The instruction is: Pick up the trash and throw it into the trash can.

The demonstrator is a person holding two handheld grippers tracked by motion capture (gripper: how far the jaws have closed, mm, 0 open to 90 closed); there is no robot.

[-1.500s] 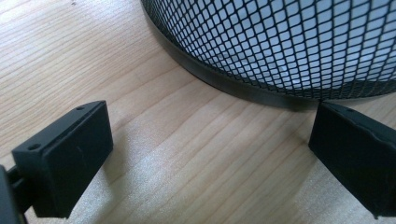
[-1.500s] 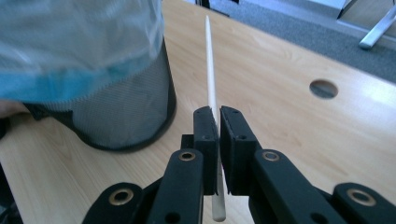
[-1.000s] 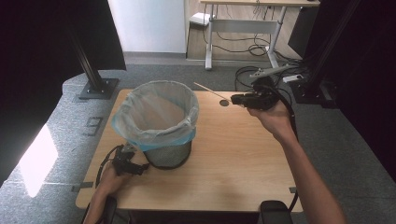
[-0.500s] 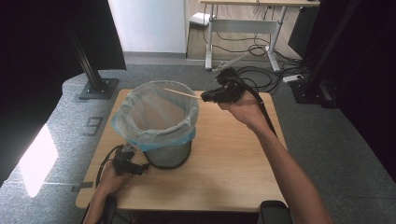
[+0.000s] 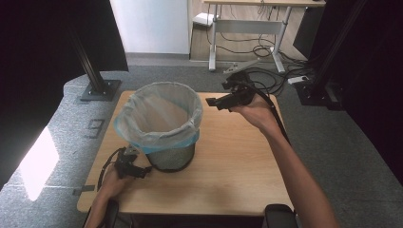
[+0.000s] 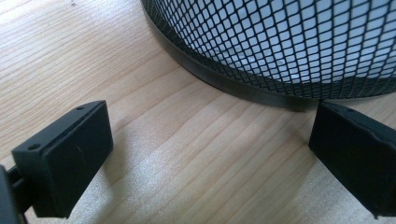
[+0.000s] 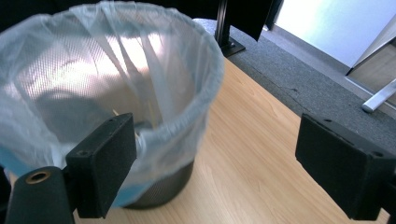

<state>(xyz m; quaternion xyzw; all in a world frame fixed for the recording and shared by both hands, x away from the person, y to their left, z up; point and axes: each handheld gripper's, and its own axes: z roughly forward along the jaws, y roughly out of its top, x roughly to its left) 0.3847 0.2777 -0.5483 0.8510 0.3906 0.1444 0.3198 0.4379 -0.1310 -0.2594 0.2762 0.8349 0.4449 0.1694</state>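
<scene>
A black mesh bin (image 5: 173,156) lined with a pale blue plastic bag (image 5: 157,135) stands on the left half of the wooden table (image 5: 233,166). My left gripper (image 5: 140,167) rests low on the table at the bin's near-left foot. Its jaws stand open around bare wood (image 6: 205,140), with the bin's mesh wall (image 6: 289,46) just beyond them. My right gripper (image 5: 213,102) hangs in the air just right of the bin's rim and points at it. It is open with nothing between its jaws (image 7: 215,154), and the bag's rim (image 7: 205,88) lies just ahead.
A black post on a base plate (image 5: 97,88) stands on the grey carpet beyond the table's far left corner. A white desk (image 5: 247,23) with cables (image 5: 266,47) under it is farther back. Dark curtains flank both sides.
The right gripper carried a thin pale stick leftward from the table's far right to over the bin. Its jaws are now open and the stick is out of them. The left gripper stayed put.
</scene>
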